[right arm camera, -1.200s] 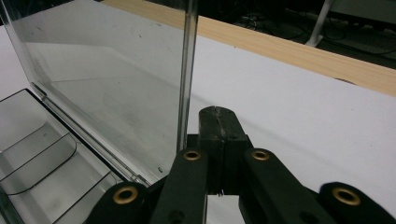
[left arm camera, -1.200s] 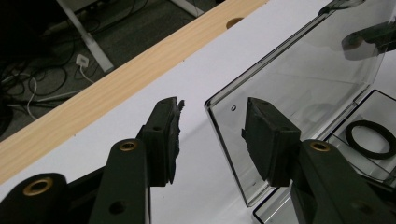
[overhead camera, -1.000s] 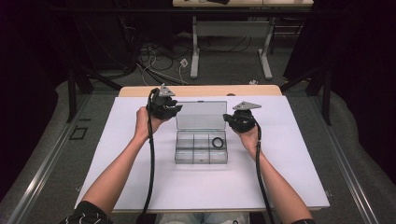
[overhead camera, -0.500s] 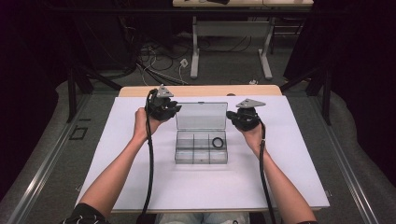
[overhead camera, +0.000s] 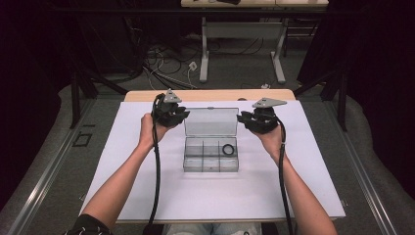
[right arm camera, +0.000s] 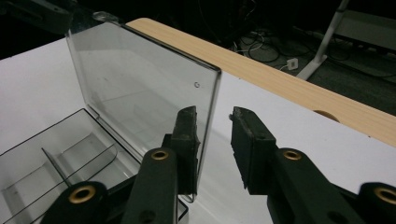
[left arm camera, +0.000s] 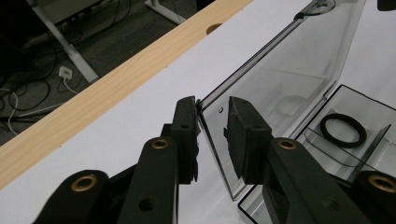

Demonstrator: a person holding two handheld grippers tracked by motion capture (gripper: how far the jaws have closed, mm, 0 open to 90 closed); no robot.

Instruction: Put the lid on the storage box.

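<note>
Since the earlier picture the right gripper (overhead camera: 245,119) has gone up a little at the right edge of the clear lid (overhead camera: 211,122), and its jaws have just been opening, so the lid edge sits loose between them. The left gripper (overhead camera: 182,113), in the upper left of the middle of the high view, pinches the lid's other edge with narrow jaws, likely to keep it standing up. The open box (overhead camera: 211,154) sits mid-table with a small black ring (overhead camera: 228,149) in its upper right part.
</note>
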